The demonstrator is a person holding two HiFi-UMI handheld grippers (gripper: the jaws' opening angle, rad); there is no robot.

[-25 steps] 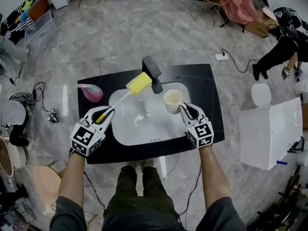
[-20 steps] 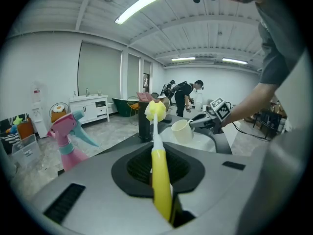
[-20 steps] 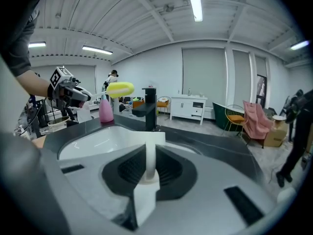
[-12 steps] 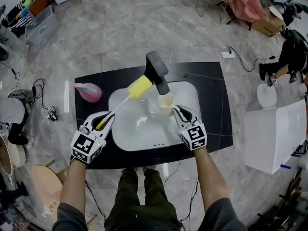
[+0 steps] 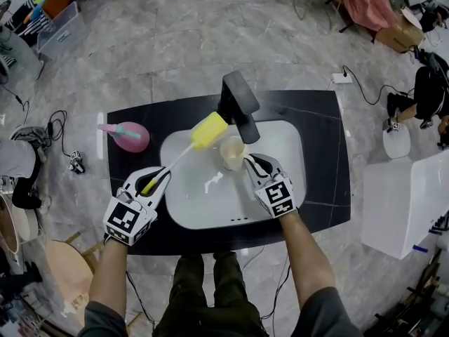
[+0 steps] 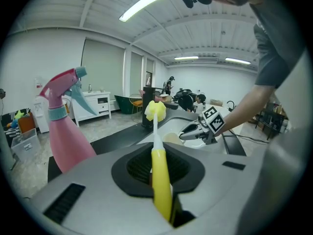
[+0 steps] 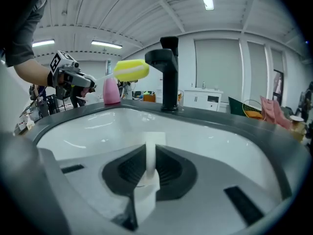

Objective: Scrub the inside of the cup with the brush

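— Between the left tongs [image 5: 156, 179], the yellow handle of the brush [image 6: 158, 165] is clamped tight. Its sponge head [image 5: 209, 130] is held at frame centre, just up and left of the cup [image 5: 231, 153].
— And the cup?
— Its wall is pinched by the right tongs [image 5: 250, 162], over the white sink [image 5: 210, 206], beneath the black tap [image 5: 238, 102]. Insertion is judged to be the step in hand. The mouth should be tilted toward the head and the head pushed in squarely, since a cup gripped at one side could be twisted loose.
— Beyond that?
— A black surface [image 5: 323, 153] is seen round the basin, with a pink spray bottle [image 5: 128, 136] at its left. Grey marble floor [image 5: 175, 41], cables and furniture are spread around.
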